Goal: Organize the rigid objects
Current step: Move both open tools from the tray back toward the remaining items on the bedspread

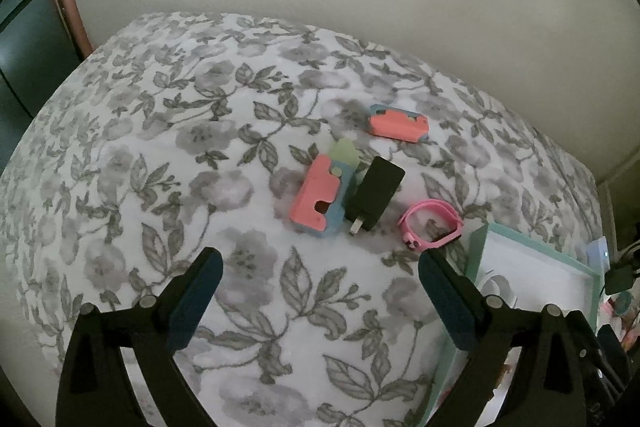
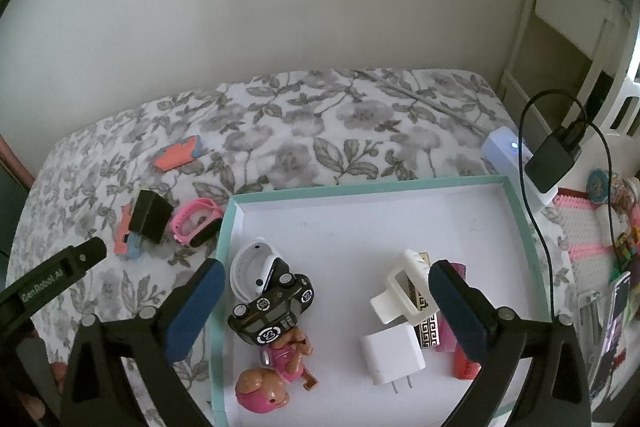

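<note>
Our right gripper (image 2: 326,301) hangs spread wide and empty over the tray (image 2: 400,182), where the toy car (image 2: 272,307) and white charger (image 2: 392,353) already lie sorted. Our left gripper (image 1: 320,299), likewise wide and empty, tilts down toward the bedspread (image 1: 160,147); ahead wait the black charger (image 1: 374,193), pink watch (image 1: 430,223) and two pink-blue blocks (image 1: 320,197), likely next for collecting.

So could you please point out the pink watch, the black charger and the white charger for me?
pink watch (image 1: 430,223): left wrist view, on its strap.
black charger (image 1: 376,193): left wrist view, on its top face.
white charger (image 2: 392,355): right wrist view, on its body.
</note>
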A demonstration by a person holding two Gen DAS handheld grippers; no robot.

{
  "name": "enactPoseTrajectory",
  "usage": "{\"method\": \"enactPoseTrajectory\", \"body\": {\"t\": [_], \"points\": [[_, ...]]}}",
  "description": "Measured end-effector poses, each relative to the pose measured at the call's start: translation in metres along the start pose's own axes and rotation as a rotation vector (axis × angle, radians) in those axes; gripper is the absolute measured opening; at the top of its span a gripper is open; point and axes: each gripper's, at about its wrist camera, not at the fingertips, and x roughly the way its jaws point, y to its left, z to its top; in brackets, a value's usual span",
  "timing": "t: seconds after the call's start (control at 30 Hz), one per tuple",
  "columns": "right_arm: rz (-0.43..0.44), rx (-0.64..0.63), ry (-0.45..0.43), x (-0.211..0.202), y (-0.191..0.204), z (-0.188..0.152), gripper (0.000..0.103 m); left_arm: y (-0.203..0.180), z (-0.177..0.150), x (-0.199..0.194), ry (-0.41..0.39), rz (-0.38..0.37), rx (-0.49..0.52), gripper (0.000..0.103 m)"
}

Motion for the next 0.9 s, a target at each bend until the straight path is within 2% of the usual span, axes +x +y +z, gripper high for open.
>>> {"method": "enactPoseTrajectory", "body": {"t": [0.37,0.43,0.53,0.67,0.8,0.9], "points": [[0.003,-0.019,-0.003,0.0,0.004,0.001,0.103,0.003,0.002,-0.008,-0.046,0.024,-0.002,0.098],[0.013,-0.026,-0.008,-0.001,0.007,0.001,0.103,0.007,0.005,-0.009,-0.052,-0.001,-0.011,0.098],[0.053,-0.031,-0.011,-0.001,0.013,0.0,0.103,0.018,0.011,-0.008,-0.056,-0.047,-0.028,0.099],[0.113,-0.057,-0.021,-0.002,0.027,0.0,0.103,0.042,0.021,-0.01,-0.099,-0.031,-0.021,0.098],[0.171,-0.079,-0.024,0.003,0.046,0.001,0.103,0.061,0.032,-0.004,-0.065,-0.078,-0.037,0.098],[0.206,-0.103,-0.021,0.011,0.061,0.005,0.101,0.063,0.038,0.004,-0.046,-0.115,-0.008,0.098]]}}
